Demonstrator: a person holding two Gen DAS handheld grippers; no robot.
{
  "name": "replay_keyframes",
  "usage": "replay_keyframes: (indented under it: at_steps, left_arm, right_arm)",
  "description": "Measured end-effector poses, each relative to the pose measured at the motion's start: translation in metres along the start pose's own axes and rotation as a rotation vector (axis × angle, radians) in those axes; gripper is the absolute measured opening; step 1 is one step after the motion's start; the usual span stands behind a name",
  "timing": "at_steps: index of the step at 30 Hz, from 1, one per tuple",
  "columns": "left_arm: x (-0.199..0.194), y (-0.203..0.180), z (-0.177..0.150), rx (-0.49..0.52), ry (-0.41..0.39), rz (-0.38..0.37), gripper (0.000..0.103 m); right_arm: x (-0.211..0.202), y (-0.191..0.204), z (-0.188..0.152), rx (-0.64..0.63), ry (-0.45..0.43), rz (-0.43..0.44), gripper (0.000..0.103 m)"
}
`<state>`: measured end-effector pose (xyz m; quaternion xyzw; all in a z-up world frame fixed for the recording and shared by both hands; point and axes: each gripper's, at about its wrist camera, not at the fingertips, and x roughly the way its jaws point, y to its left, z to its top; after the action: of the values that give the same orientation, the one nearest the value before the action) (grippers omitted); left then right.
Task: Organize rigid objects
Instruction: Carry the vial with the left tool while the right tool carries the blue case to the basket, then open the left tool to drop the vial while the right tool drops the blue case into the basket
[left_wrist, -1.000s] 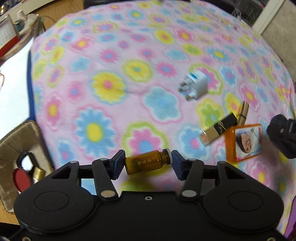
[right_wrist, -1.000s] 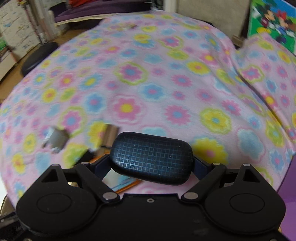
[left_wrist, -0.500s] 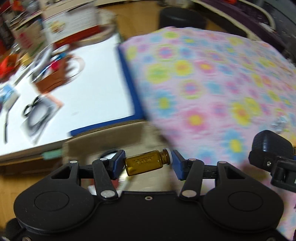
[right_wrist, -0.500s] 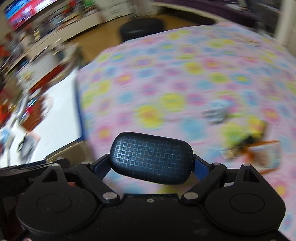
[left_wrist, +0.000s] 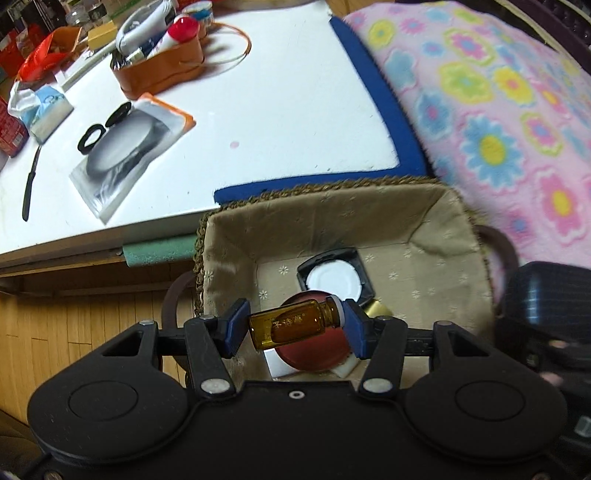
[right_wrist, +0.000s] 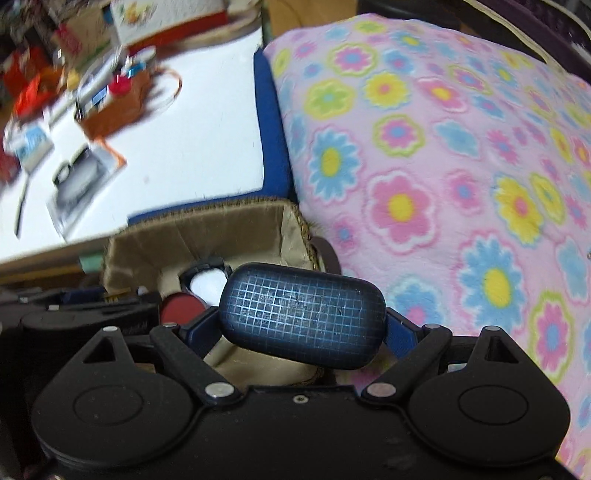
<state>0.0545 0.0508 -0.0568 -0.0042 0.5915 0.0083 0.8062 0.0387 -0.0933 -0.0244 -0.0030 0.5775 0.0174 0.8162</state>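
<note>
Amber vial (left_wrist: 290, 325) clamped end-to-end in left gripper (left_wrist: 293, 326), hanging over the lined basket (left_wrist: 332, 221). Right gripper (right_wrist: 301, 325) pinches the dark grid-textured case (right_wrist: 303, 314) at the basket's right edge. Risk: vial drops onto the red disc (left_wrist: 314, 354) and cracks, or grippers collide.

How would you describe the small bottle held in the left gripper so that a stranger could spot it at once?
Find the woven, cloth-lined basket wedged between the white table and the flowered blanket. Just above its open top, the left gripper clamps a small amber glass bottle lying sideways. Unlike the round red lid beneath it, it is see-through brown with pale lettering.
</note>
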Motion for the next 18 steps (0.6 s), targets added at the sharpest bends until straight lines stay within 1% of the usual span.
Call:
replay_keyframes:
  at_steps: [2, 4, 7, 11, 15, 17, 18]
  left_arm:
    - [0.003, 0.002, 0.001, -0.004, 0.023, -0.032, 0.052]
    - [0.002, 0.004, 0.001, -0.007, 0.021, -0.050, 0.052]
    - [0.002, 0.004, 0.002, -0.003, 0.005, -0.016, 0.052]
    - [0.006, 0.008, 0.001, -0.006, 0.019, -0.014, 0.052]
    - [0.011, 0.011, 0.001, -0.015, 0.040, -0.013, 0.052]
    - [0.011, 0.012, 0.001, -0.019, 0.040, -0.012, 0.054]
    - [0.011, 0.012, 0.002, -0.020, 0.039, -0.011, 0.059]
  right_arm:
    - [0.001, 0.002, 0.001, -0.013, -0.003, -0.015, 0.091]
    - [0.007, 0.003, 0.003, -0.017, 0.026, -0.036, 0.091]
    - [0.013, 0.001, 0.007, -0.005, 0.056, 0.004, 0.091]
    - [0.020, 0.002, 0.010, 0.000, 0.087, 0.024, 0.091]
    - [0.022, 0.004, 0.012, -0.003, 0.101, 0.033, 0.091]
    - [0.021, 0.005, 0.011, -0.009, 0.100, 0.029, 0.091]
    - [0.021, 0.006, 0.011, -0.012, 0.095, 0.026, 0.091]
